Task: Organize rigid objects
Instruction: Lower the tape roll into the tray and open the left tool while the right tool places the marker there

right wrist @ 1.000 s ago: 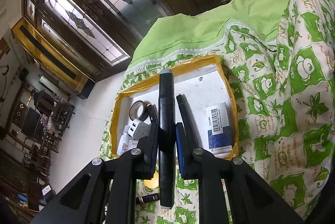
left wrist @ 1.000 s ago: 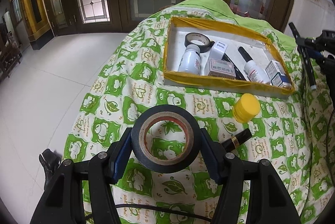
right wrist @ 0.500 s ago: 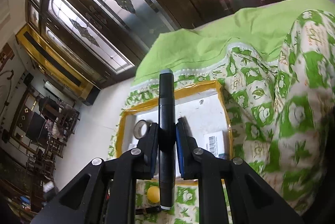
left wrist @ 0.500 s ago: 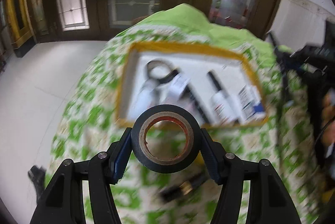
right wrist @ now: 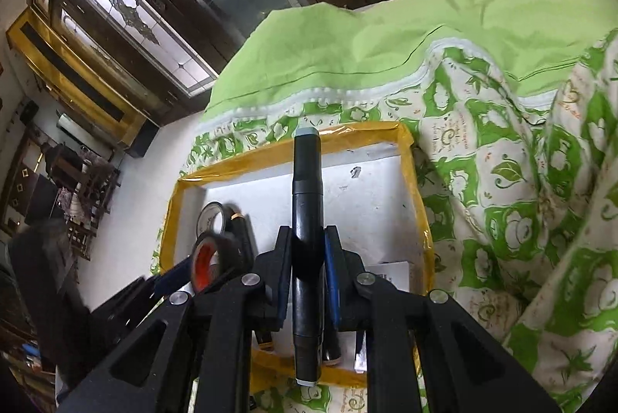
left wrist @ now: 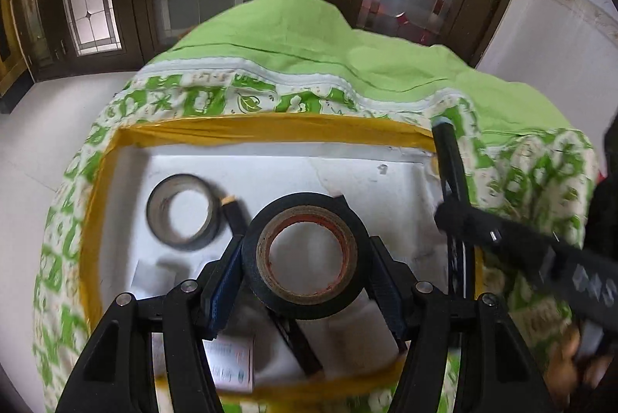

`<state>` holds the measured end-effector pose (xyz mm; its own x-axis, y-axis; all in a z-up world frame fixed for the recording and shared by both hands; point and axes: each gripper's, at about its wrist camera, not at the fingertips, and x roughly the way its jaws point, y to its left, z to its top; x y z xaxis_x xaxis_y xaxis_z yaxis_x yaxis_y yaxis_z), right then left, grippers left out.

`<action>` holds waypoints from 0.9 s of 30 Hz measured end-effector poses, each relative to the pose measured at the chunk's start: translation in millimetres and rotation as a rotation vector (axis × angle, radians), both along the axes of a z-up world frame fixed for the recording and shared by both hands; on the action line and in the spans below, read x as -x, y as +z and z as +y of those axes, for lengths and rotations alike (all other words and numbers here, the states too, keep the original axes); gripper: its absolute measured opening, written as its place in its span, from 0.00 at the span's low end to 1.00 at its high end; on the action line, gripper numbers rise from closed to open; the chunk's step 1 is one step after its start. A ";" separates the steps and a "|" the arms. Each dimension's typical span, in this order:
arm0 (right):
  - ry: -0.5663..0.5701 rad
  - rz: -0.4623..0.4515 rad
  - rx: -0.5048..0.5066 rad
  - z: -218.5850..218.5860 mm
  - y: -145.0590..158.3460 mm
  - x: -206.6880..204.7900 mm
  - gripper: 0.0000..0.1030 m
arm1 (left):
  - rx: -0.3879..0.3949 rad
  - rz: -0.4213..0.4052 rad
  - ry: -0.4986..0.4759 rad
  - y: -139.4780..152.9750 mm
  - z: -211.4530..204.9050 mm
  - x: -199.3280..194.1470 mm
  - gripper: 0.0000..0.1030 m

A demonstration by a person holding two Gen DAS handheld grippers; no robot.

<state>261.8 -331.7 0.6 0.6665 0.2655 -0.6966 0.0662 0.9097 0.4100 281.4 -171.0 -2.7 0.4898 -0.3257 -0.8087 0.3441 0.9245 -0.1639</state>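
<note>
My left gripper is shut on a black tape roll with a brown core and hangs over the middle of the white tray with the yellow taped rim. A second grey-black tape roll lies flat in the tray's left part. My right gripper is shut on a black marker that points away from me over the tray. In the right wrist view the held tape roll shows at the lower left. The marker crosses the tray's right rim in the left wrist view.
A white printed box and dark pens lie in the tray's near part, partly hidden by the fingers. Another box sits at the tray's right side. A green patterned cloth covers the table, and white floor lies to the left.
My left gripper has carried the tape roll forward from the cloth to above the tray. The right gripper with the marker has moved in over the tray, and each gripper now shows in the other's view.
</note>
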 end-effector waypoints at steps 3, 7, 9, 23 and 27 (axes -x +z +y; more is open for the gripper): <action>0.003 0.017 0.007 0.9 -5.2 -5.9 0.15 | -0.021 -0.001 0.006 -6.3 -6.8 -10.3 0.64; -0.002 0.054 0.031 1.7 -15.8 -12.8 0.15 | -0.055 0.001 0.000 -16.8 -13.7 -19.0 0.64; -0.010 0.075 0.036 -0.5 -22.8 -17.6 0.15 | -0.077 -0.009 -0.011 -20.4 -15.6 -19.2 0.64; -0.045 0.109 0.074 -3.5 -40.1 -28.5 0.15 | -0.142 -0.065 -0.079 -15.4 -18.9 -6.6 0.75; -0.056 0.094 0.064 -6.1 -37.3 -25.2 0.20 | -0.123 -0.098 -0.087 4.6 -7.3 11.5 0.75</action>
